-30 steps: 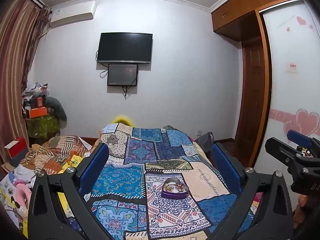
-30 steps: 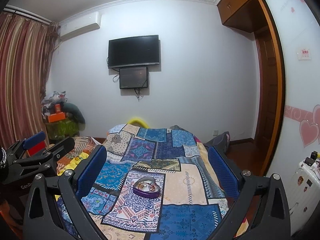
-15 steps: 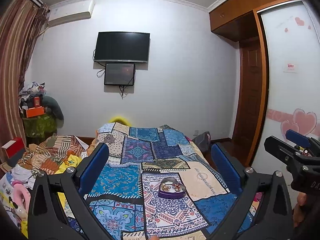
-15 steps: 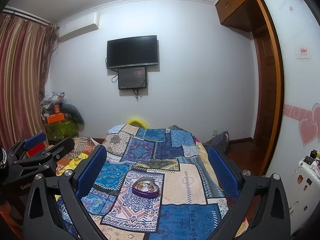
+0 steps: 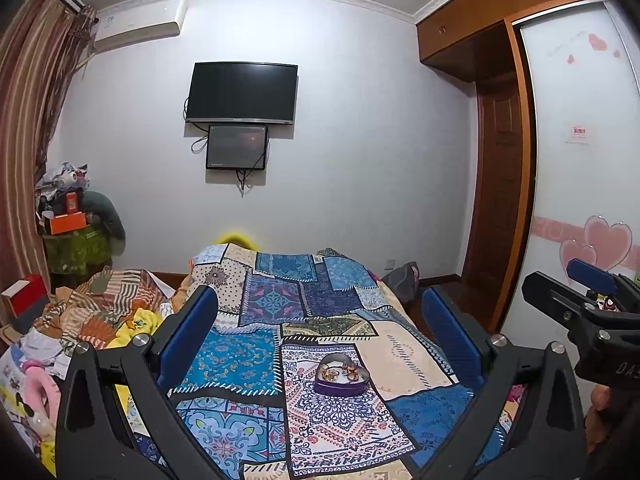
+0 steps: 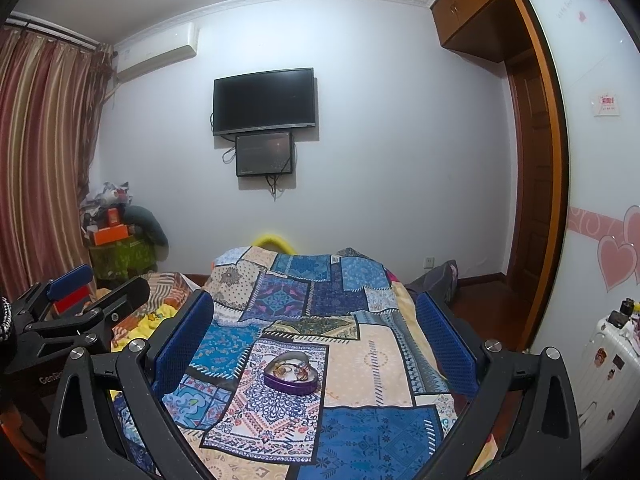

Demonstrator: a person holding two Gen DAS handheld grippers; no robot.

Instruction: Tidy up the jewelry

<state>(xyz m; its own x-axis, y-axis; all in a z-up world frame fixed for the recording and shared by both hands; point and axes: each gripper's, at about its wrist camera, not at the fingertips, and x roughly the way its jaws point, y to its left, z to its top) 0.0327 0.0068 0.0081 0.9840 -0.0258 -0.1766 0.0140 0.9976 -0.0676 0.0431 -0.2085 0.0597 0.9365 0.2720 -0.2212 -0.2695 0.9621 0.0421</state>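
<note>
A purple heart-shaped jewelry box (image 5: pixel 340 378) lies open on the patchwork bedspread (image 5: pixel 248 360), with several gold and coloured pieces inside. It also shows in the right wrist view (image 6: pixel 291 373). My left gripper (image 5: pixel 320 320) is open and empty, held above and short of the box. My right gripper (image 6: pixel 314 320) is open and empty too, at a similar distance from the box. The right gripper also shows at the right edge of the left wrist view (image 5: pixel 576 300). The left gripper also shows at the left edge of the right wrist view (image 6: pixel 96 296).
A heap of clothes and toys (image 5: pixel 72 328) lies left of the bed. A cluttered stand (image 5: pixel 76 232) sits in the far left corner. A TV (image 5: pixel 242 94) hangs on the far wall. A wardrobe with a sliding door (image 5: pixel 580 160) lines the right side. A white suitcase (image 6: pixel 612 380) stands at right.
Both grippers have drifted slightly; the box sits a little lower and nearer in the left wrist view. Both stay open and nothing was picked up.
</note>
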